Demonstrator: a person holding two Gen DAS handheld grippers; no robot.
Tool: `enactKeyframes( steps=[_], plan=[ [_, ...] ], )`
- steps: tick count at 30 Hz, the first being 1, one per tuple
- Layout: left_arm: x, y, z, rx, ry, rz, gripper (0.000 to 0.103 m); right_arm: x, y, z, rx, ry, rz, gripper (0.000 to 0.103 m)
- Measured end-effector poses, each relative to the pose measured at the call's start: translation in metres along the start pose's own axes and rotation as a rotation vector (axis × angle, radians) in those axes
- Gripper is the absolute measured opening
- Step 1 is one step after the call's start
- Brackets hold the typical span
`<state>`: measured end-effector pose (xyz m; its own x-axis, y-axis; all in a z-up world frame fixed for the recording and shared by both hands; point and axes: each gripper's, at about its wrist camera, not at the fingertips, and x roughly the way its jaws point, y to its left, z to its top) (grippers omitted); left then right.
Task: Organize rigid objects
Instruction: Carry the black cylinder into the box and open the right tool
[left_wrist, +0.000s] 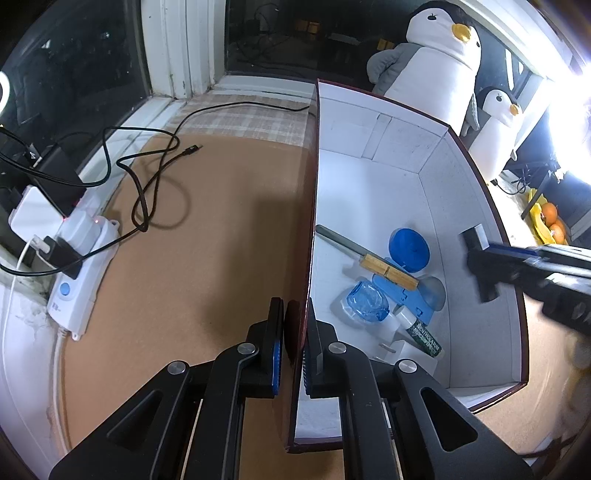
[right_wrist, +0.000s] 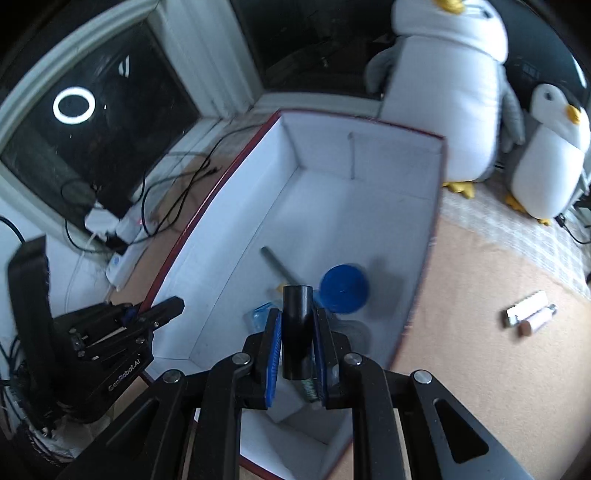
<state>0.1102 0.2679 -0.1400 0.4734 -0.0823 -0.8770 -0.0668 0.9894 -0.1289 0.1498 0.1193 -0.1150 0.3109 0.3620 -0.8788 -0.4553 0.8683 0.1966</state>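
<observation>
The left hand-held gripper (left_wrist: 294, 345) is clamped shut on the near left wall of the white-lined box (left_wrist: 373, 192), steadying it on the cork-coloured worktop (left_wrist: 207, 236), while the right hand-held gripper (right_wrist: 297, 341) hangs above the box's near end, its pads pressed to the sides of an upright black cylinder (right_wrist: 297, 330). On the box floor below lie a blue round lid (right_wrist: 344, 293), a grey rod with a wooden handle (left_wrist: 367, 256), a clear blue plastic piece (left_wrist: 365, 302) and a green-labelled tube (left_wrist: 423, 338), all crowded toward the near end. Two small pale cylinders (right_wrist: 530, 312) wait outside on the worktop, to the right of the box. Released from here, the black cylinder would likely strike the lid or the rod and roll or bounce; set down upright on that clutter, it could topple. The thin wall might also bend in the left grip if the box is knocked
</observation>
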Motion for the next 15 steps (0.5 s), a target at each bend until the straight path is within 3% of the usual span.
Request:
enactKeyframes(
  steps=[15],
  plan=[
    [0.000, 0.001, 0.000, -0.004, -0.002, -0.001, 0.007, 0.037, 0.021, -0.009, -0.055, 0.063, -0.045, 0.015]
  ],
)
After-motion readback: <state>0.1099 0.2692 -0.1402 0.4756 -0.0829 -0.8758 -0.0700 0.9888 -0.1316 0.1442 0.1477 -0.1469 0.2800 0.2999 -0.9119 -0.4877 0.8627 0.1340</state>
